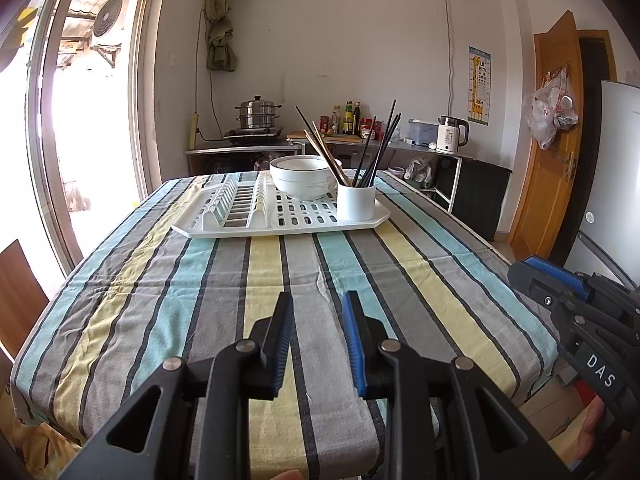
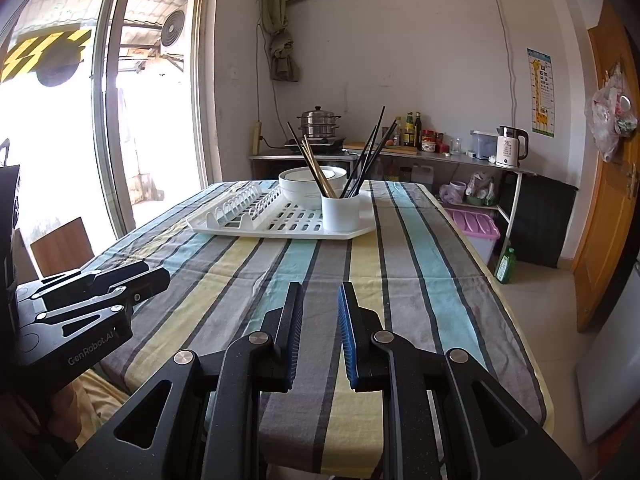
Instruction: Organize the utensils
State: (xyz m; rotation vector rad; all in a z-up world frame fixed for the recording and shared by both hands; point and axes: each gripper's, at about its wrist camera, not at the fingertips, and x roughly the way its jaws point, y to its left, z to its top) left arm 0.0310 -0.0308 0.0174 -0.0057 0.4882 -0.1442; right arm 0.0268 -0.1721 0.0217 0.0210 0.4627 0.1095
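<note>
Striped tablecloth (image 1: 280, 280) bears a white drying rack (image 1: 280, 228) near the window (image 1: 60, 120).

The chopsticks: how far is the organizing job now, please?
Done, as far as visible: black and wooden chopsticks stand mixed in the white cup on the drying rack, beside the bowl. In hand: nothing; the left gripper and right gripper are open above the tablecloth. Left: probably sorting the chopsticks.
</note>
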